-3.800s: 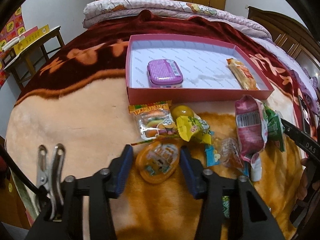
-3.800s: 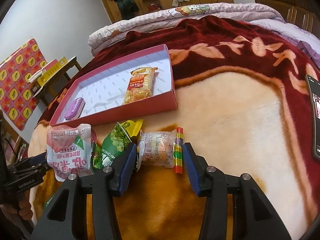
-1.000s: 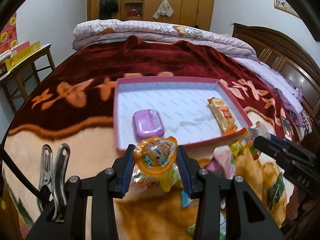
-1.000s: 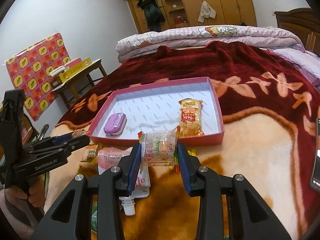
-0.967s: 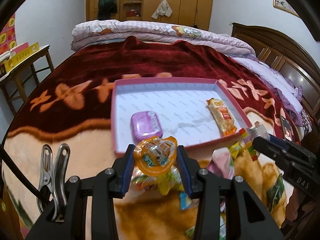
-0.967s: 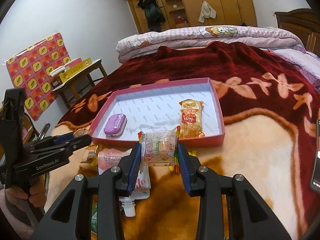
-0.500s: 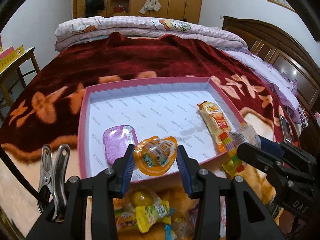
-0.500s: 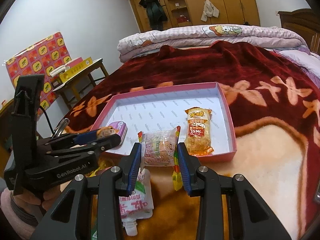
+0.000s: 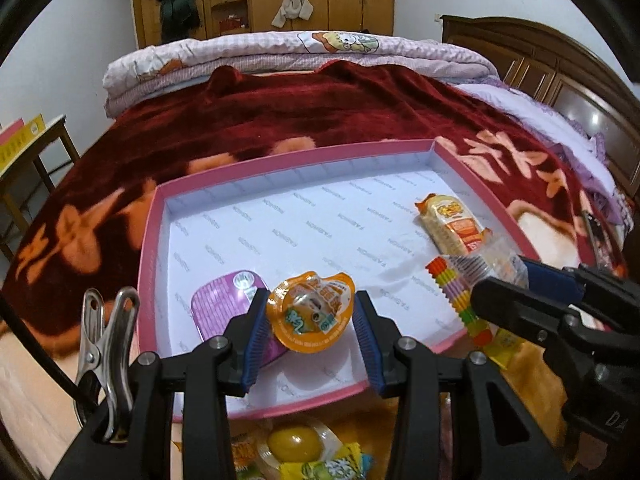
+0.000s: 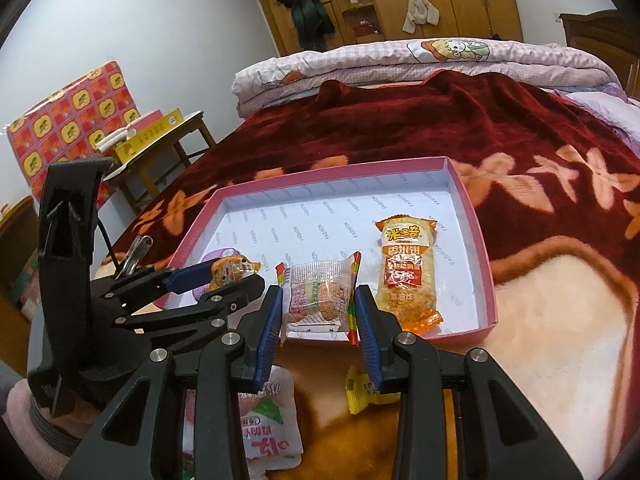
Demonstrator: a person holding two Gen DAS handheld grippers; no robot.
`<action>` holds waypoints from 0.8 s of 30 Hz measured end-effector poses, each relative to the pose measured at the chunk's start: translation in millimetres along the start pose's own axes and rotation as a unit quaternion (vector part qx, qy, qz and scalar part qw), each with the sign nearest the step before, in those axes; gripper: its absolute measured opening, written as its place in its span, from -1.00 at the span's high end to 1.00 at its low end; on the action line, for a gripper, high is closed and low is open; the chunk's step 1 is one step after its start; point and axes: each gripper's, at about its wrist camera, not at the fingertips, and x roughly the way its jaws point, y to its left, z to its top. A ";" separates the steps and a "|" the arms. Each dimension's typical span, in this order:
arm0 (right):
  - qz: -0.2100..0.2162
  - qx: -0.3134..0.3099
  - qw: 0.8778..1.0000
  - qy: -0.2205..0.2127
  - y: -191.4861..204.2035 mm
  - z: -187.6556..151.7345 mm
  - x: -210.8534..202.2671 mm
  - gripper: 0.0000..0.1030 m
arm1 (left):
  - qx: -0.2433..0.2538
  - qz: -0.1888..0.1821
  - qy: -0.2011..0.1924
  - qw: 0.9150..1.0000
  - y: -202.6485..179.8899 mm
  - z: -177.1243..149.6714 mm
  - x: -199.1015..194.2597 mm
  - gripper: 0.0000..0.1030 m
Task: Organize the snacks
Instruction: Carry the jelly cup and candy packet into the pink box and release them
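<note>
A: Left hand-held gripper (image 9: 310, 322)?
B: Clenched on orange jelly cup (image 9: 311, 316), above pink tray (image 9: 149, 240); purple tin (image 9: 218, 308) just beyond-left.
A: Right hand-held gripper (image 10: 316, 312)?
B: Grasping clear cracker packet (image 10: 318, 298); orange rice-cracker pack (image 10: 406, 272) ahead-right.

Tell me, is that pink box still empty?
No. The pink box already holds a purple tin and an orange rice-cracker packet lying on its white floor.

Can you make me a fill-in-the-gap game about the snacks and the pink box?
1. The left gripper holds an ______ jelly cup.
2. The right gripper holds a clear cracker pack over the ______ box.
3. The tin in the box is ______.

Missing words: orange; pink; purple
</note>
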 end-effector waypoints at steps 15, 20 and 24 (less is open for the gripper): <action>-0.002 0.004 1.000 0.012 -2.2 0.1 16.7 0.28 | -0.003 -0.009 0.008 1.000 -1.2 11.2 17.0 0.15; 0.000 0.011 1.000 0.016 -5.7 -1.3 19.9 0.27 | -0.006 -0.009 0.008 1.000 0.2 11.1 16.1 0.15; 0.003 0.014 1.000 0.020 -5.9 -2.5 21.3 0.26 | -0.011 -0.008 0.010 1.000 0.5 12.1 14.0 0.09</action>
